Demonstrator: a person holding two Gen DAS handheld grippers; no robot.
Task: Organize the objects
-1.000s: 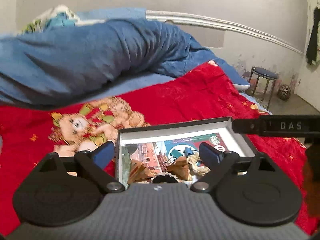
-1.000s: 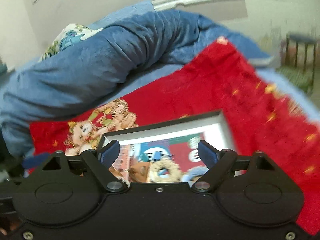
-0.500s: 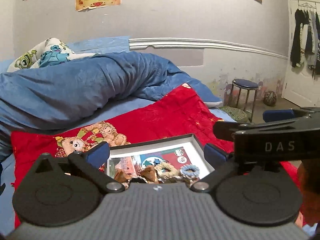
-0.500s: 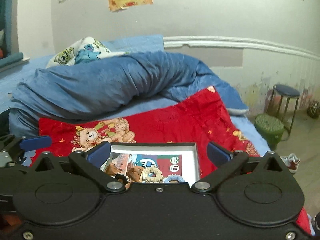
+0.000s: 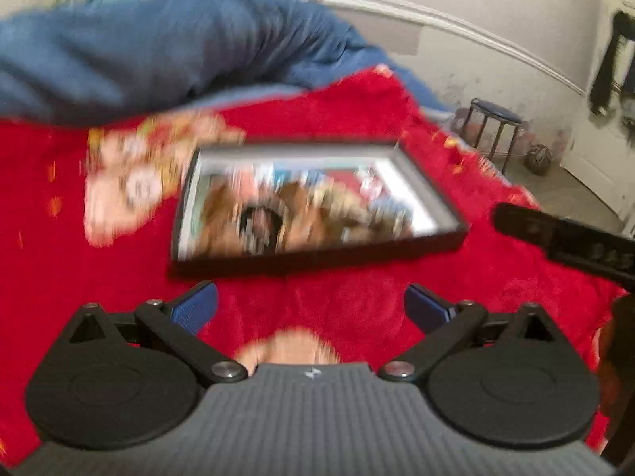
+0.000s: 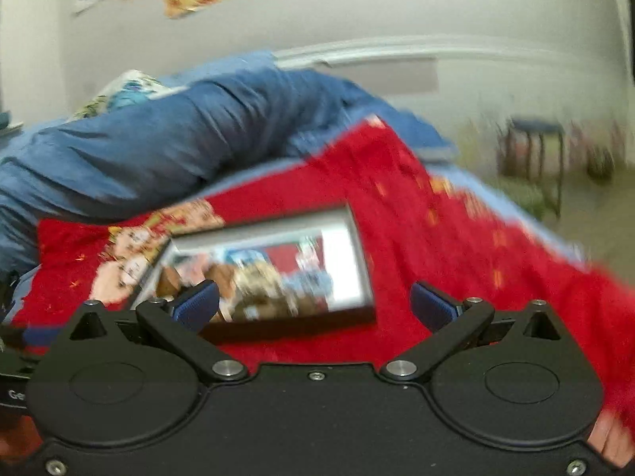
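A shallow black-rimmed box [image 5: 317, 256] lies on the red blanket [image 5: 349, 119] and holds several small brown and mixed objects [image 5: 301, 206], blurred by motion. It also shows in the right wrist view [image 6: 357, 265]. My left gripper [image 5: 311, 309] is open and empty, a short way in front of the box's near edge. My right gripper [image 6: 313, 307] is open and empty, just before the box's near rim. The right gripper's black body [image 5: 563, 238] shows at the right of the left wrist view.
A rumpled blue duvet [image 5: 158, 47] lies across the bed behind the box. A cartoon print [image 5: 135, 182] is on the blanket left of the box. A blue-topped stool [image 5: 496, 127] and a ball [image 5: 539, 160] stand on the floor at right.
Both grippers have pulled back and tilted down, so the box now lies ahead of the fingers instead of between them. Both views are motion-blurred. Both stay open.
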